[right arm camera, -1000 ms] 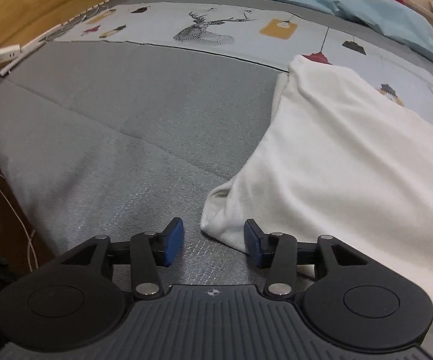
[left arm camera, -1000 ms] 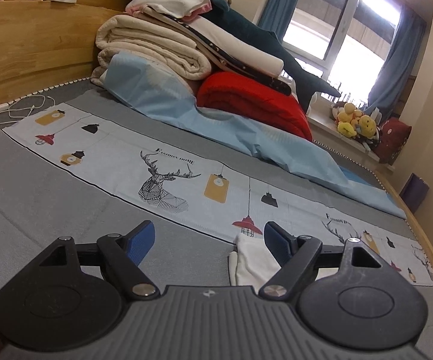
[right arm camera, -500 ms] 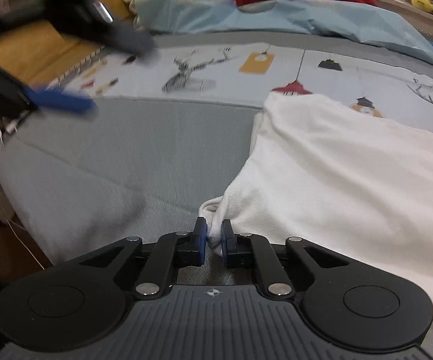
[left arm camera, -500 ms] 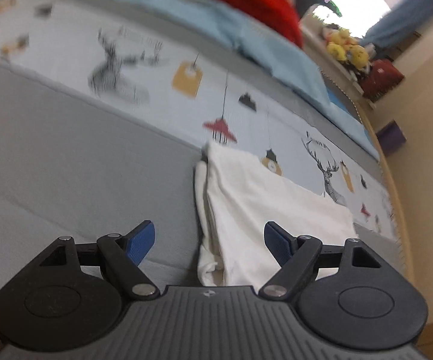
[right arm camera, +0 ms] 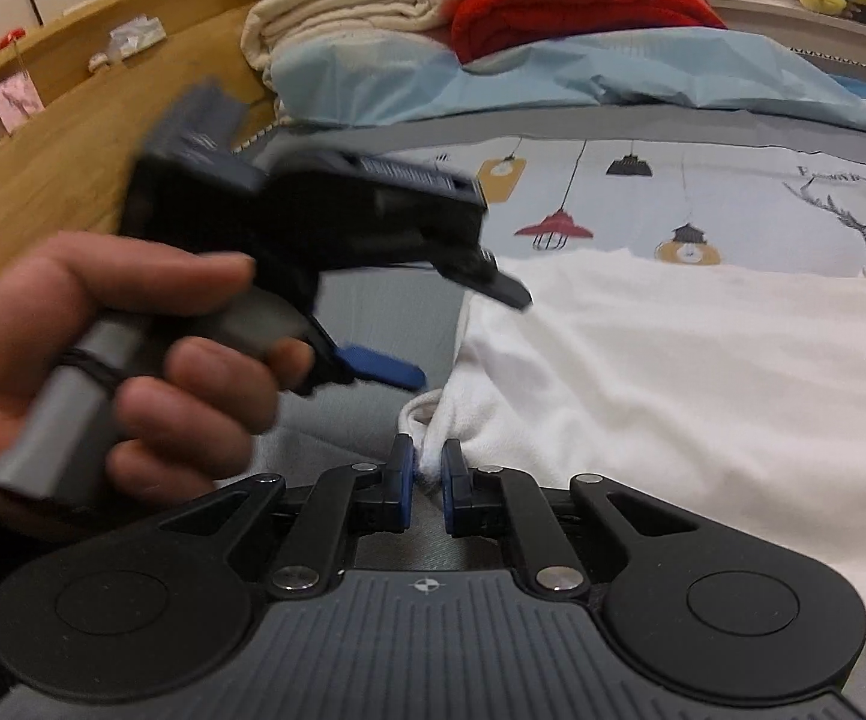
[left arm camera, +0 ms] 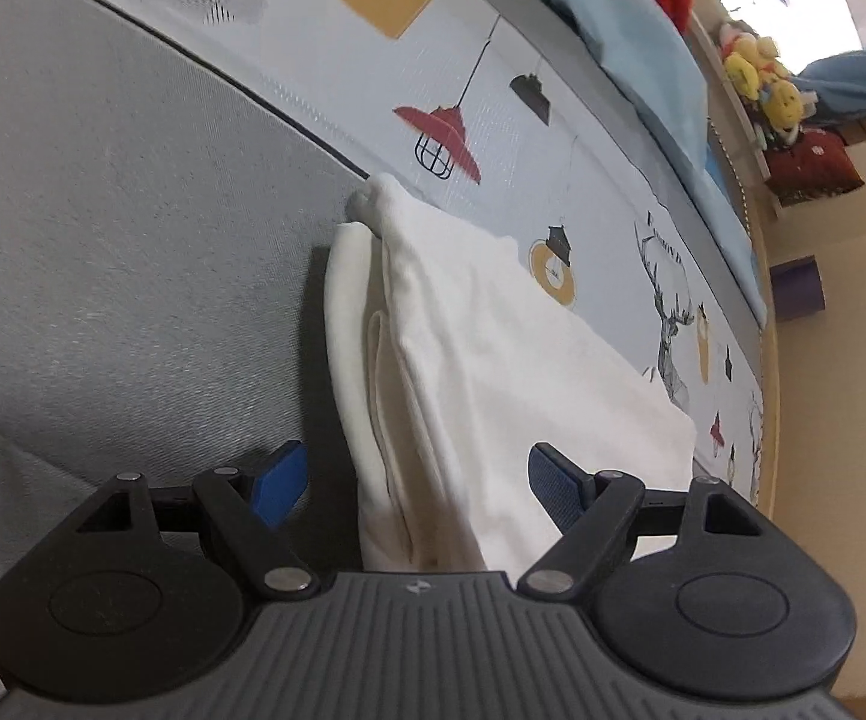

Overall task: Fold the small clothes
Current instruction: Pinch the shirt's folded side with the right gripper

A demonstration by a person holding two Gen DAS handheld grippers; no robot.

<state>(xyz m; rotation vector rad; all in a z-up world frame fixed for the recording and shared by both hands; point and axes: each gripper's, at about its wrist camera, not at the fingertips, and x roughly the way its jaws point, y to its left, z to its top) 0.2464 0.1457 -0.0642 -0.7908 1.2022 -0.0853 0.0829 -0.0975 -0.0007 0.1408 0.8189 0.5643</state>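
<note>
A white garment (left arm camera: 493, 372) lies flat on the bed, folded along its left edge; it also shows in the right wrist view (right arm camera: 673, 372). My left gripper (left arm camera: 417, 483) is open, its blue fingers either side of the garment's near left edge, just above it. In the right wrist view the left gripper (right arm camera: 463, 330) appears blurred, held by a hand over the garment's left side. My right gripper (right arm camera: 428, 474) is shut on the garment's near left corner.
The bed has a grey cover (left arm camera: 102, 228) and a printed sheet with lamps and deer (right arm camera: 673, 180). A light blue cloth (right arm camera: 553, 78), red blanket (right arm camera: 571, 6) and folded cream blankets (right arm camera: 348, 18) are piled at the far side. A wooden headboard (right arm camera: 72, 138) stands at left.
My right gripper closed on the garment's corner. My left gripper swung down and came in over the garment's left edge, staying open.
</note>
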